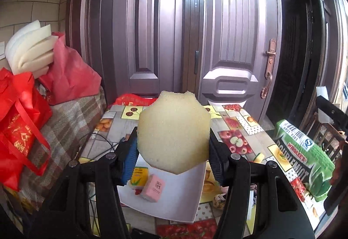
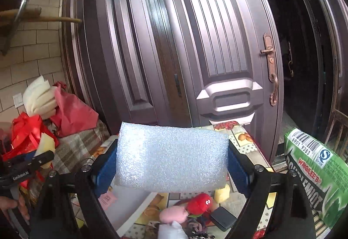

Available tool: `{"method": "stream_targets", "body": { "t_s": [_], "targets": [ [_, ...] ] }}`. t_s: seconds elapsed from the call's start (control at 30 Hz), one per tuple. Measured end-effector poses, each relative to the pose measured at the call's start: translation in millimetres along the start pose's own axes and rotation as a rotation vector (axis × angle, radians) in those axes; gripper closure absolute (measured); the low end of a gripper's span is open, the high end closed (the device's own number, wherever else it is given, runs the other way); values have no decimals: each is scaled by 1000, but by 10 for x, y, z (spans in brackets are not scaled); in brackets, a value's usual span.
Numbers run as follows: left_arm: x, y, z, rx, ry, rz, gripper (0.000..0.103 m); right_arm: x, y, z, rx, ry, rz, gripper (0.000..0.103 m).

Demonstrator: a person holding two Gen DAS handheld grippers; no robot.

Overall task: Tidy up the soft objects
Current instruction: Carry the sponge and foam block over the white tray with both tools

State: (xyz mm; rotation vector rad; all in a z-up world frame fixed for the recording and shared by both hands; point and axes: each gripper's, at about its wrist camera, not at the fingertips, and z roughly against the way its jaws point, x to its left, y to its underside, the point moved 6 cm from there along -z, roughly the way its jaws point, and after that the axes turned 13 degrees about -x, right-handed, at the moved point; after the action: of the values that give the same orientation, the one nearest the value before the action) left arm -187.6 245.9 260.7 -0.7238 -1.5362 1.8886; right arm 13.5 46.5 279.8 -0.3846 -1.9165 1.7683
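Note:
My left gripper (image 1: 173, 136) is shut on a pale yellow sponge (image 1: 174, 128), squeezed between its blue pads and held up above the fruit-patterned table (image 1: 237, 130). Below it lies a white open box (image 1: 174, 206) with a pink packet (image 1: 153, 187) and a yellow packet (image 1: 139, 177) inside. My right gripper (image 2: 171, 152) is shut on a white foam block (image 2: 171, 158), which spans the whole gap between its pads. Under it on the table are a red plush (image 2: 200, 203), a pink plush (image 2: 173, 214) and a yellow soft piece (image 2: 223, 192).
A green Doublemint-print pillow (image 2: 315, 173) stands at the table's right. Red bags (image 1: 19, 130) and white foam sheets (image 1: 32, 51) pile up on a plaid-covered seat at left. A closed double door (image 1: 235, 32) rises behind the table. A black case (image 2: 223, 218) lies by the plushes.

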Motion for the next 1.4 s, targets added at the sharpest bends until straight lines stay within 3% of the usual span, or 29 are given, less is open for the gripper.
{"method": "stream_targets", "body": {
  "t_s": [0.17, 0.3, 0.47, 0.77, 1.23, 1.4],
  "targets": [
    [49, -461, 95, -98, -40, -33, 46, 342, -473, 24, -125, -105, 24, 13],
    [114, -733, 234, -173, -58, -34, 45, 512, -587, -10, -176, -141, 31, 13],
    [150, -877, 355, -202, -48, -50, 45, 682, -693, 23, -198, -160, -9, 13],
    [333, -852, 296, -204, -62, -43, 45, 917, -636, 106, -233, -181, -21, 13],
    [313, -865, 158, -181, -87, -36, 45, 1116, -613, -167, -189, -229, -9, 13],
    [367, -846, 23, -145, -76, -34, 45, 1145, -511, -315, -126, -206, -50, 13]
  ]
}}
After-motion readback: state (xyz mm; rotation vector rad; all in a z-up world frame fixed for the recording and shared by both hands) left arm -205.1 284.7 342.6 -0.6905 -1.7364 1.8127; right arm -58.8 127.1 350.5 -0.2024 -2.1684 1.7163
